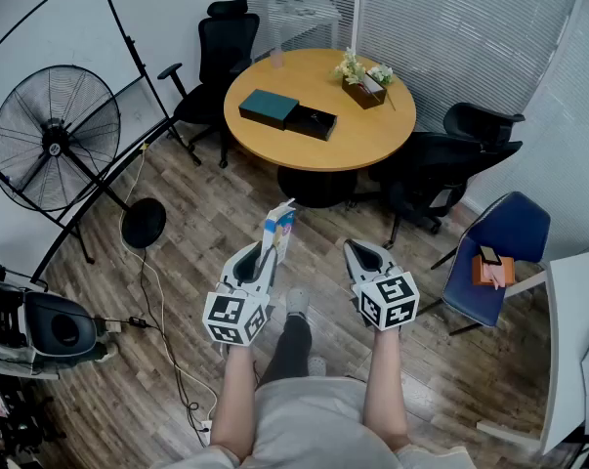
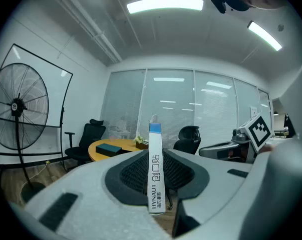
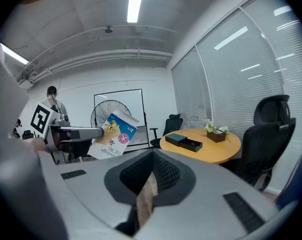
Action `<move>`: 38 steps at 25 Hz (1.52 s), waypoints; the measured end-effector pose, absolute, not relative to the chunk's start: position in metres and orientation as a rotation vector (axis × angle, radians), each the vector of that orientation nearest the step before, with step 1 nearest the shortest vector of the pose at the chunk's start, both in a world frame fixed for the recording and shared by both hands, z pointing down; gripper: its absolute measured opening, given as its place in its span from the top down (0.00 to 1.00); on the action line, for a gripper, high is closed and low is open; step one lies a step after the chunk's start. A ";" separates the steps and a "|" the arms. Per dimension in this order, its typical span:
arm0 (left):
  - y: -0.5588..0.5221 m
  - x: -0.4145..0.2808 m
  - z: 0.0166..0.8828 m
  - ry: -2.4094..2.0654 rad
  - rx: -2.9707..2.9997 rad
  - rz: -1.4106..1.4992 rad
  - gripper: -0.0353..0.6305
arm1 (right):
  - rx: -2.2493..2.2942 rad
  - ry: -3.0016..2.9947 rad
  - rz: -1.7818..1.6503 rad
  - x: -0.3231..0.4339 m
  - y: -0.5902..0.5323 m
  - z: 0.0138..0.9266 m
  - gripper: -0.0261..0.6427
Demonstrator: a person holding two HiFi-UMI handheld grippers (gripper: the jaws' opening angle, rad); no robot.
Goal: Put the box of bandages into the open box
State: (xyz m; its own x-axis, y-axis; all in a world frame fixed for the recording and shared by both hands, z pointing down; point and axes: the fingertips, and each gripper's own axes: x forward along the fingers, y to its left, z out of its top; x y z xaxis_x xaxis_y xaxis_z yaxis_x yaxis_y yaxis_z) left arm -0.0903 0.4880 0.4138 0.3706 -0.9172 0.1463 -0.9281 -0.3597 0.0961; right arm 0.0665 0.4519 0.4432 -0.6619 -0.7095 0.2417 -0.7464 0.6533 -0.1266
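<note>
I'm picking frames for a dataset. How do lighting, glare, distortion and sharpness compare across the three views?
Head view: even, soft light, sharp, mild wide-angle bowing. Left gripper view: heavy fisheye with black corners, ceiling lights blown out, yet the print on the bandage box reads clearly. Right gripper view: same fisheye, glaring light strip, round table sharp, near jaws soft.

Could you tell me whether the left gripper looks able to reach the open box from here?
Probably not yet: the left gripper, shut on the bandage box, hangs over the floor well short of the round table bearing the open box. Nothing blocks the way; stepping forward should do.
</note>
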 end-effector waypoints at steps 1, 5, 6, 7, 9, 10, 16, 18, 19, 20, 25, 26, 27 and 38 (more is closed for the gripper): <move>0.490 -0.090 0.415 -1.676 2.460 0.102 0.82 | 1.203 -2.698 0.322 0.068 0.453 0.444 0.97; 0.495 -0.088 0.419 -1.682 2.455 0.106 0.82 | 1.216 -2.702 0.333 0.072 0.456 0.447 0.97; 0.496 -0.088 0.420 -1.682 2.455 0.107 0.82 | 1.213 -2.705 0.334 0.072 0.457 0.447 0.97; 0.495 -0.088 0.421 -1.682 2.454 0.108 0.82 | 1.206 -2.708 0.334 0.071 0.457 0.448 0.97; 0.493 -0.088 0.422 -1.679 2.453 0.110 0.82 | 1.191 -2.709 0.329 0.070 0.456 0.448 0.97; 0.491 -0.089 0.422 -1.677 2.453 0.109 0.82 | 1.184 -2.707 0.330 0.070 0.455 0.449 0.97; 0.471 -0.087 0.422 -1.657 2.466 0.101 0.82 | 1.201 -2.689 0.365 0.075 0.440 0.455 0.96; 0.463 -0.087 0.422 -1.651 2.467 0.097 0.82 | 1.217 -2.688 0.387 0.076 0.432 0.459 0.96; 0.458 -0.088 0.423 -1.649 2.467 0.097 0.82 | 1.229 -2.687 0.399 0.077 0.426 0.461 0.96; 0.453 -0.090 0.424 -1.648 2.465 0.100 0.82 | 1.242 -2.685 0.412 0.077 0.419 0.463 0.96; 0.416 -0.116 0.427 -1.657 2.443 0.099 0.82 | 1.243 -2.682 0.459 0.059 0.383 0.473 0.96; 0.407 -0.121 0.428 -1.660 2.437 0.094 0.82 | 1.238 -2.676 0.459 0.054 0.374 0.476 0.96; 0.397 -0.126 0.430 -1.659 2.430 0.088 0.82 | 1.237 -2.669 0.461 0.050 0.364 0.479 0.96; 0.283 -0.174 0.443 -1.619 2.366 0.032 0.82 | 1.249 -2.589 0.514 0.016 0.257 0.495 0.96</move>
